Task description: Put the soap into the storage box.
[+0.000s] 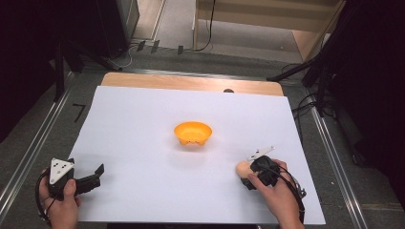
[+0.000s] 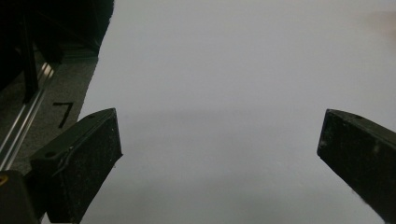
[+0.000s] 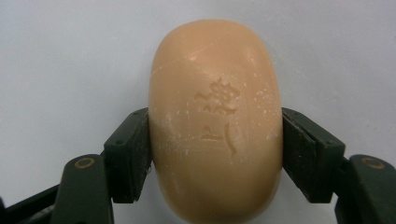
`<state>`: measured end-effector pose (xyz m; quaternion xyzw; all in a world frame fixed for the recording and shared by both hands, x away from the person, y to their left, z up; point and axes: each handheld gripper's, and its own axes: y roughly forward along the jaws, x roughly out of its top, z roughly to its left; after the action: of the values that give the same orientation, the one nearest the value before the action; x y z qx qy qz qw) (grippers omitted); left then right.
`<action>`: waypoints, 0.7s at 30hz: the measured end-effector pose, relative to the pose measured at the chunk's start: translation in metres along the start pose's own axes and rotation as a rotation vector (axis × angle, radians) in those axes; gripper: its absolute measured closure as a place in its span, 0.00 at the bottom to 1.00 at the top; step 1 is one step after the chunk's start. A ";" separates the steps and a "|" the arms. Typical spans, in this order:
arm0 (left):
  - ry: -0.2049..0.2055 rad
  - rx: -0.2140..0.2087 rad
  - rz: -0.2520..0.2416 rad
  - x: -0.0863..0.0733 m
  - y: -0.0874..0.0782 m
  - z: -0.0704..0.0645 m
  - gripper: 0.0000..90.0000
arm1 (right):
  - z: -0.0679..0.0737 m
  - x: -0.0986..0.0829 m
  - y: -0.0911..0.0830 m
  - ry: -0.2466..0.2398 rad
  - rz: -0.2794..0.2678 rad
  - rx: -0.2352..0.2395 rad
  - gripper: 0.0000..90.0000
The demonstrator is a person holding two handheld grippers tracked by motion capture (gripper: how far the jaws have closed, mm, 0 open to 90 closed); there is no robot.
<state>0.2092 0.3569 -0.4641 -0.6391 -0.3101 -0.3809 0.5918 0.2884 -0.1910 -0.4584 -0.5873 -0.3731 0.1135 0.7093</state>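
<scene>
Clearly the right gripper (image 3: 215,154) pinches the soap (image 3: 215,121) by its sides, low over the white sheet (image 1: 143,143). Next it likely needs carrying to the orange bowl (image 1: 193,132). The left gripper (image 2: 219,154) rests spread wide.

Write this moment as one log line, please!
right gripper: shut on soap bar | left gripper: open | orange bowl: mid-sheet
</scene>
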 end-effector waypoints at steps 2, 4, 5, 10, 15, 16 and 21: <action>0.005 -0.003 0.008 0.000 0.001 0.000 0.00 | 0.001 0.003 0.000 0.021 0.026 -0.006 0.36; 0.009 -0.008 0.012 0.001 0.001 0.000 0.00 | 0.002 0.007 0.000 0.026 0.052 -0.015 0.35; 0.010 -0.012 0.012 0.001 0.001 0.000 0.00 | 0.002 0.008 0.000 0.028 0.066 -0.016 0.35; 0.009 -0.020 0.004 0.000 0.000 0.000 0.00 | 0.002 0.007 0.001 -0.002 0.052 -0.007 0.36; 0.008 -0.030 0.005 0.000 0.000 0.001 0.00 | -0.001 0.005 0.000 -0.034 0.033 0.017 0.37; 0.004 -0.033 0.005 0.000 0.000 0.001 0.00 | -0.001 0.006 -0.001 -0.053 0.031 0.017 0.37; 0.000 -0.042 0.010 0.001 0.001 0.002 0.00 | -0.004 0.008 -0.002 -0.092 0.005 0.022 0.37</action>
<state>0.2104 0.3585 -0.4640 -0.6530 -0.2987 -0.3846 0.5801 0.2965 -0.1899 -0.4530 -0.5746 -0.4023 0.1462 0.6975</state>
